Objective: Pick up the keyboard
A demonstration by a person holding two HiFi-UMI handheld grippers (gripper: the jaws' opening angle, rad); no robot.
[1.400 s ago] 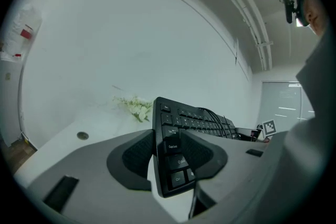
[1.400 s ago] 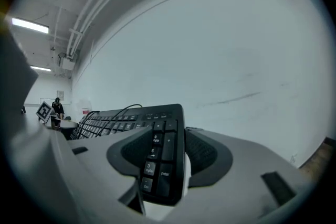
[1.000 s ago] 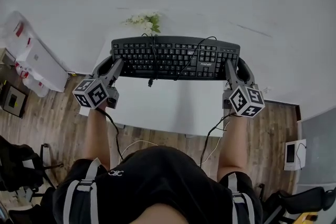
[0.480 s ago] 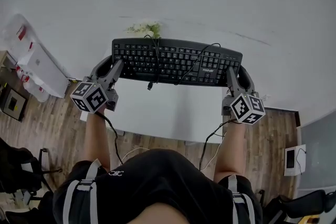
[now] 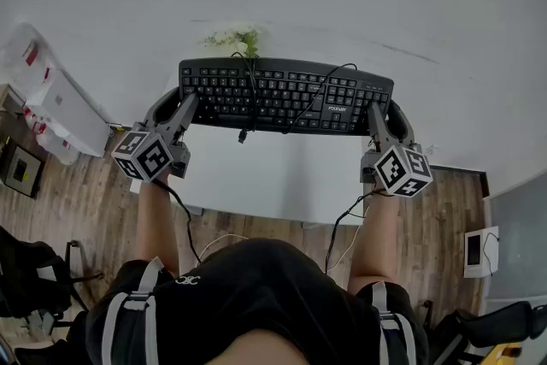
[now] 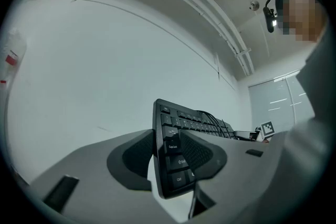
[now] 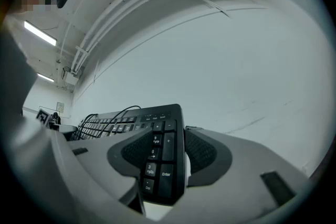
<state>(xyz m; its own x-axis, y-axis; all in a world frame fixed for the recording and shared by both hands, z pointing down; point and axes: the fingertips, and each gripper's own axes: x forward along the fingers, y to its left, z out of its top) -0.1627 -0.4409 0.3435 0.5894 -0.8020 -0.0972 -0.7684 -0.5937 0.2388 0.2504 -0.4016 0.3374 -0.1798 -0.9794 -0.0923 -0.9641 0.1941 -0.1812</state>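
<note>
Since the left gripper (image 5: 182, 105) and right gripper (image 5: 382, 111) each clamp an end of the keyboard (image 5: 286, 95), lifting both evenly should hold it level above the table (image 5: 273, 179).

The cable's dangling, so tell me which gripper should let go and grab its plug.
Left, probably: the left gripper and right gripper each clamp an end of the keyboard, but the plug hangs nearer the left.
</note>
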